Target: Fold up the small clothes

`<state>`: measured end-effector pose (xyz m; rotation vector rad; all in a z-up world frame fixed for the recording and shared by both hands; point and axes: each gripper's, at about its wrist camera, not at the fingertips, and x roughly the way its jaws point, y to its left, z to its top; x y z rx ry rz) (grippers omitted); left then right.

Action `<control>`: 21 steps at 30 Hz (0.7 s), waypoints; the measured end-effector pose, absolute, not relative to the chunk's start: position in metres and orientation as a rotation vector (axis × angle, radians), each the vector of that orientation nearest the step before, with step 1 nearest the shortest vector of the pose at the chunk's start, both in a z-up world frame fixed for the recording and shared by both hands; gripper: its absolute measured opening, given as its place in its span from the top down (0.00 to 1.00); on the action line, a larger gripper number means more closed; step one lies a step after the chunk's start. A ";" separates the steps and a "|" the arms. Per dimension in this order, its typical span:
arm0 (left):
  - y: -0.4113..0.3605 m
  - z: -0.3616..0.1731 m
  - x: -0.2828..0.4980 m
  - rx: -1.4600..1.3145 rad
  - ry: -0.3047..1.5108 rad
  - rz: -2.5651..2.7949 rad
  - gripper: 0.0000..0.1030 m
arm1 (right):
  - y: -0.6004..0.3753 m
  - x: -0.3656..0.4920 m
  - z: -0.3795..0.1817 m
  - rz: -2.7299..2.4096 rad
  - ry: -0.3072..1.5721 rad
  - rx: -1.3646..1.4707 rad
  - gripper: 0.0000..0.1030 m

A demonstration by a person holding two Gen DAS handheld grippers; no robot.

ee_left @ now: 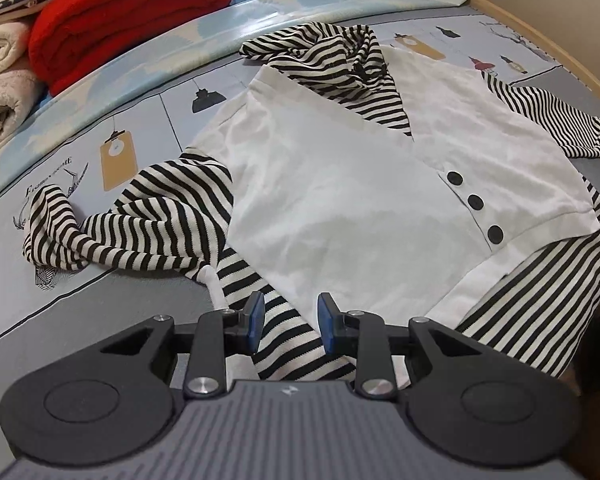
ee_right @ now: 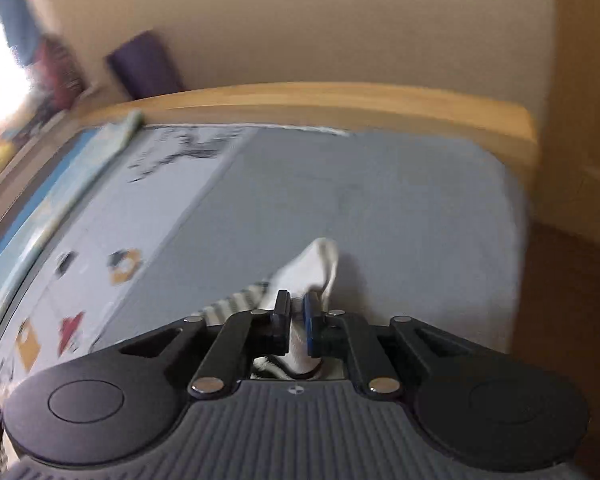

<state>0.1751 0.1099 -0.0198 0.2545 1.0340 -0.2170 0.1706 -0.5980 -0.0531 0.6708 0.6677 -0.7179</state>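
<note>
Across the bed (ee_left: 100, 292), whose grey-blue cover is printed with hangers, tags and small dresses, a small garment (ee_left: 340, 184) lies spread flat: a white vest-like front over black-and-white striped cloth. Beyond it, a wooden frame (ee_right: 340, 98) runs along the far edge of the bed, seen blurred in the right wrist view. At the far left corner sits a folded red blanket (ee_left: 128, 12), with cream towels (ee_left: 0, 76) stacked just beside it. One striped sleeve (ee_left: 140, 228) lies crumpled out to the left of the white front, while the other striped sleeve (ee_left: 556, 120) reaches toward the far right. A striped collar (ee_left: 340, 52) is bunched at the top of the garment. Three black buttons (ee_left: 475, 202) run in a slanted row down the white front near its hem. Over the near striped hem, the left gripper (ee_left: 290, 322) is released, its blue-padded fingers (ee_left: 255, 316) standing apart on either side of the cloth and not pinching it. In the right wrist view, the right gripper (ee_right: 296, 316) is clenched on a white fold of cloth (ee_right: 312, 268) that pokes up past the fingers, with a bit of striped fabric trailing to its left; the picture is smeared, so which part of the garment this is cannot be told.
</note>
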 end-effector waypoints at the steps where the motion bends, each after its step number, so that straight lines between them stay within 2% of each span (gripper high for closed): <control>1: 0.111 -0.020 0.176 0.253 1.034 -0.217 0.69 | -0.603 0.162 -0.055 -0.735 0.655 0.716 0.76; 3: 0.112 -0.019 0.177 0.257 1.033 -0.213 0.69 | -0.610 0.146 -0.062 -0.758 0.640 0.840 0.63; 9: 0.103 -0.019 0.183 0.277 1.030 -0.222 0.69 | -0.604 0.114 -0.082 -0.750 0.639 1.129 0.57; 11: 0.098 -0.020 0.184 0.285 1.028 -0.230 0.69 | -0.603 0.130 -0.090 -0.723 0.673 1.117 0.52; 15: 0.091 -0.020 0.186 0.278 1.020 -0.230 0.69 | -0.608 0.148 -0.111 -0.735 0.723 1.092 0.52; 17: 0.091 -0.016 0.187 0.246 1.004 -0.224 0.69 | -0.612 0.147 -0.116 -0.777 0.712 1.117 0.56; 18: 0.091 -0.014 0.188 0.227 0.995 -0.220 0.69 | -0.612 0.148 -0.115 -0.790 0.699 1.117 0.65; 19: 0.092 -0.012 0.189 0.215 0.987 -0.215 0.69 | -0.611 0.151 -0.113 -0.796 0.696 1.095 0.82; 20: 0.092 -0.011 0.189 0.207 0.979 -0.208 0.69 | -0.608 0.155 -0.111 -0.792 0.701 1.069 0.93; 21: 0.093 -0.009 0.190 0.203 0.971 -0.201 0.69 | -0.606 0.158 -0.107 -0.798 0.691 1.052 0.94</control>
